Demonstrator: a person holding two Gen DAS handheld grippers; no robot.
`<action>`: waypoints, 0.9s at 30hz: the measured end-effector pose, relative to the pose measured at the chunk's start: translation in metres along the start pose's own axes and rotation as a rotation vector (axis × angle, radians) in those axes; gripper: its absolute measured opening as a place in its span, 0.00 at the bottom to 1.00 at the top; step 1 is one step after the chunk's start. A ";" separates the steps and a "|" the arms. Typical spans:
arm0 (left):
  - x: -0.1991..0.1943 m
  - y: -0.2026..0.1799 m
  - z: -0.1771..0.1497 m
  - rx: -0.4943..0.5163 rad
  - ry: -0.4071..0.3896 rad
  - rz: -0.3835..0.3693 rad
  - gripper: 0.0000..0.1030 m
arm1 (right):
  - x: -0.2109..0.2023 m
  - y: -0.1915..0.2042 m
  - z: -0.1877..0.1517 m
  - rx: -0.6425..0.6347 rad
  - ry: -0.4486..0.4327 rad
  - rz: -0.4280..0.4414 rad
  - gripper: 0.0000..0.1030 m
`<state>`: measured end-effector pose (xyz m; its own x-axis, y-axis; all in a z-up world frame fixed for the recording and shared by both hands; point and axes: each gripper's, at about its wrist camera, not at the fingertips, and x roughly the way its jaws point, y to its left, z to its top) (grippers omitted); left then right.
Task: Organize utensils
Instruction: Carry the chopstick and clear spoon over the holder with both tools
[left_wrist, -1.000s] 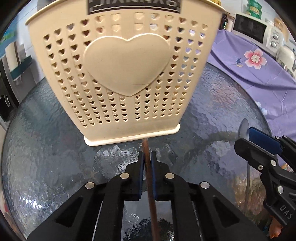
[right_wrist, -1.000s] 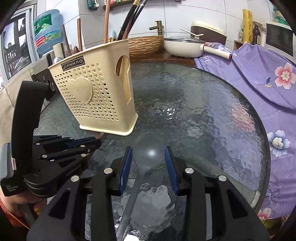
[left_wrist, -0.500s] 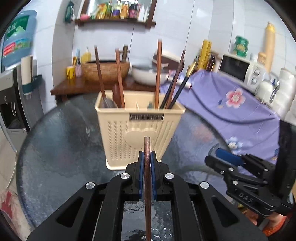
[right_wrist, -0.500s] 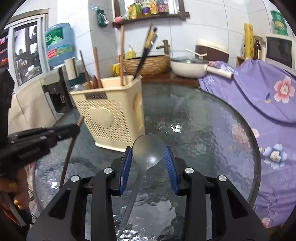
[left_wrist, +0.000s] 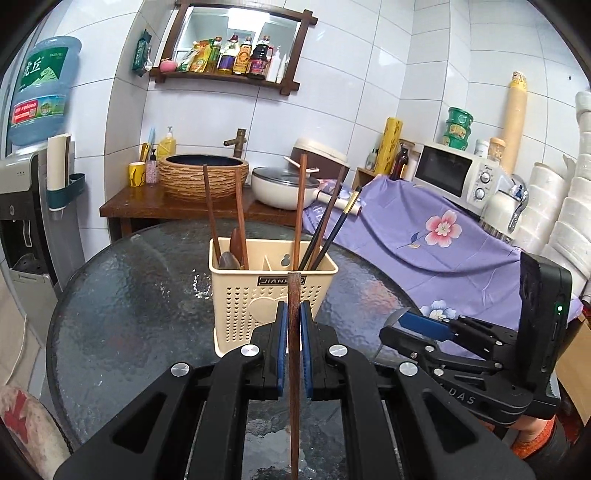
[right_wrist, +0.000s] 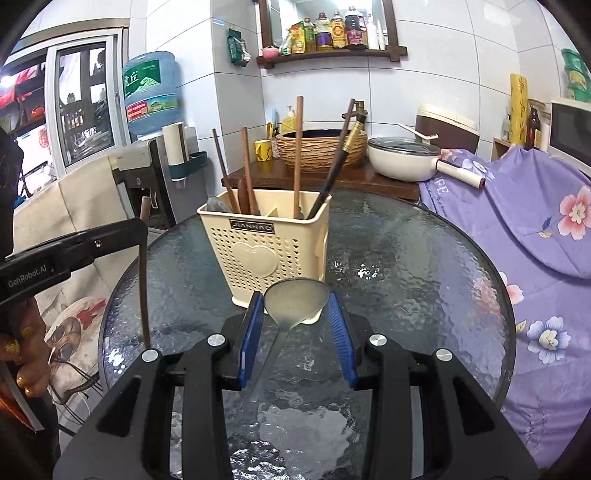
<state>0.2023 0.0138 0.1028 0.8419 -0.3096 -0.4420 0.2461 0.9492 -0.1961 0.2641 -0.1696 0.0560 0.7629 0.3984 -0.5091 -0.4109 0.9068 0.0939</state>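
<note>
Kitchen, round glass table (left_wrist: 122, 314); cream caddy (left_wrist: 255, 306) near centre. You held both loads aloft short of it: left gripper (left_wrist: 291, 325) pinched wooden stick (left_wrist: 294, 369), right gripper (right_wrist: 295, 325) clamped metal spoon (right_wrist: 295, 299). Next: tilt each upright, lower into compartment.

At the bottom centre of the frame, the right claw (right_wrist: 296, 325) is gripping a metal spoon (right_wrist: 295, 301) by its bowl between blue pads. Just beyond it, a cream utensil holder (right_wrist: 266, 251) is standing on the glass counter (right_wrist: 424, 277), carrying chopsticks (right_wrist: 334, 166). At the left edge, the left claw (right_wrist: 136, 230) is pinching a brown chopstick (right_wrist: 143, 288).
</note>
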 end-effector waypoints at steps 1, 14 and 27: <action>-0.002 0.000 0.001 0.003 -0.004 -0.004 0.07 | -0.001 0.001 0.000 -0.002 -0.001 0.001 0.36; -0.013 -0.002 0.026 0.042 -0.046 -0.038 0.07 | -0.007 -0.002 0.027 -0.022 -0.010 0.040 0.36; -0.030 0.000 0.137 0.037 -0.133 -0.073 0.07 | -0.030 -0.004 0.120 -0.067 -0.126 0.039 0.36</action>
<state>0.2431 0.0310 0.2359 0.8765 -0.3704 -0.3076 0.3249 0.9265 -0.1899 0.3026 -0.1688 0.1739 0.8006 0.4511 -0.3944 -0.4707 0.8808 0.0518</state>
